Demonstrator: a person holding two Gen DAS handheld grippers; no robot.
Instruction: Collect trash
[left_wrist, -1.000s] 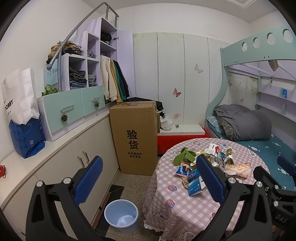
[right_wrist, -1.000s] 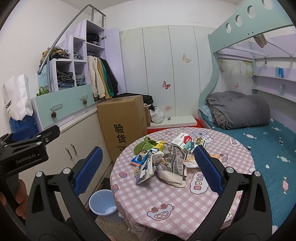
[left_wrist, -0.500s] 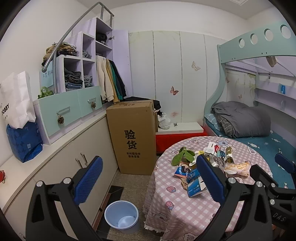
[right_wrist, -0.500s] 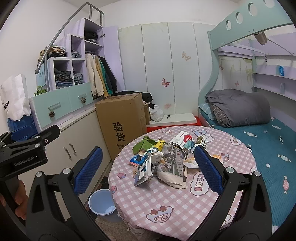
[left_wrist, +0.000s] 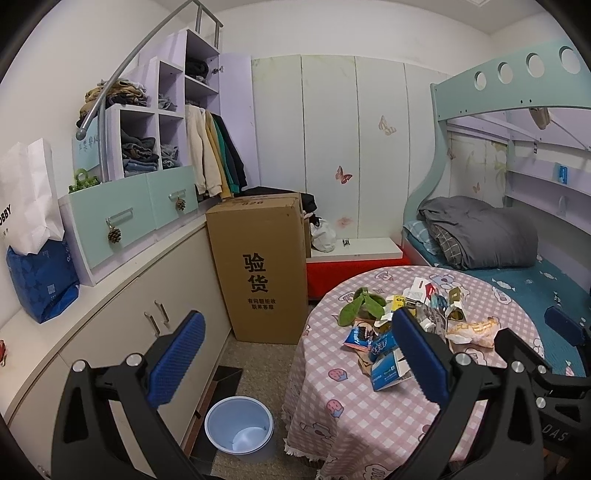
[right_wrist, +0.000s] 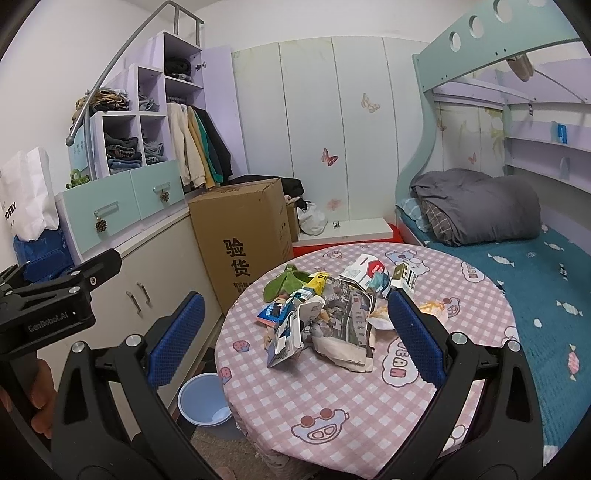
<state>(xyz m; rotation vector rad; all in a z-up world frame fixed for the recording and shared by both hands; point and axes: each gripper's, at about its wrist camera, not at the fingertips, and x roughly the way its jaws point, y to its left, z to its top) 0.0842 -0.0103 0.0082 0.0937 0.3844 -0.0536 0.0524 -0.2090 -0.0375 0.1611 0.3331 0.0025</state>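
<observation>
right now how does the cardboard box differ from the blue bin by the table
The cardboard box is tall, brown, rectangular, shut on top and printed with black characters; the blue bin is low, round, plain and open-topped. The box stands farther back against the white cabinet; the bin sits close beside the edge of the round table. Both stand upright on the floor.
</observation>
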